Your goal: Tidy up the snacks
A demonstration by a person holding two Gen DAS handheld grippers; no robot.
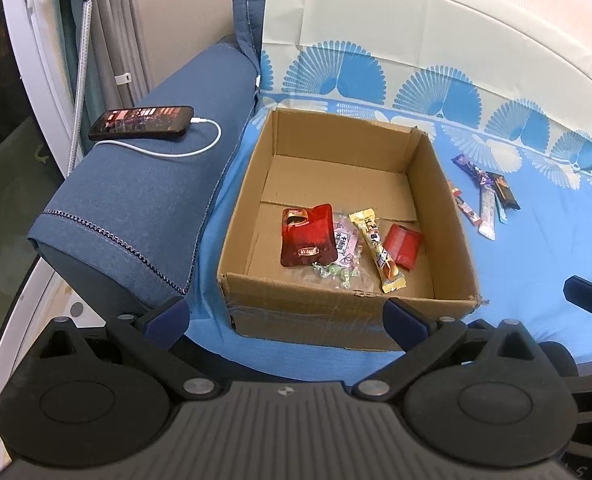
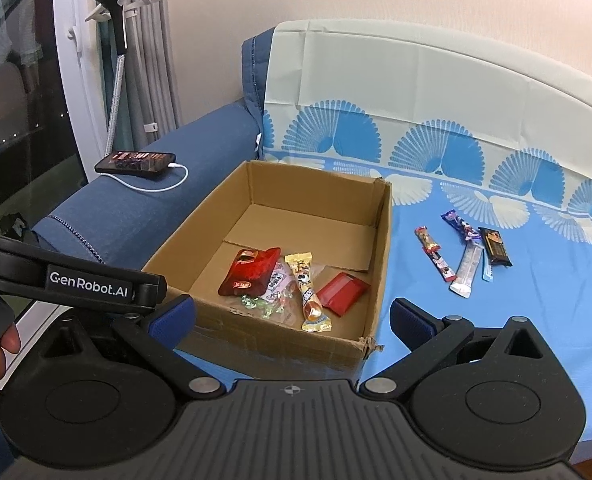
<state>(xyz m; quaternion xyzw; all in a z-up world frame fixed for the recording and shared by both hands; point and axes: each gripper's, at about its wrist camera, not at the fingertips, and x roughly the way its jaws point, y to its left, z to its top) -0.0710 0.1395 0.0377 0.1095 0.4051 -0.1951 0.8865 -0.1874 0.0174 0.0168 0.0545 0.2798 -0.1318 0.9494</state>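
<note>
While both sets of jaws gape empty low in frame — left gripper (image 1: 286,312), right gripper (image 2: 292,316) — between picks, likely. Mid-frame: box (image 2: 380,264) part-filled. Right of it, loose snacks (image 2: 466,254) waiting; next needs reaching there. "GenRobot.AI" readable at left.

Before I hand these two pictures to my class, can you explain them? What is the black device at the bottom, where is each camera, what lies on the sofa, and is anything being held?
A person holds a two-finger claw in each hand; a camera on each looks forward along its fingers. One picture comes from the left claw, the other from the right claw. Both are open and hold nothing. A cardboard box on the blue sheet holds several snacks, including a red pouch and a yellow bar. More loose snacks lie to the right of the box. A phone is plugged into a cable on the sofa arm.
</note>
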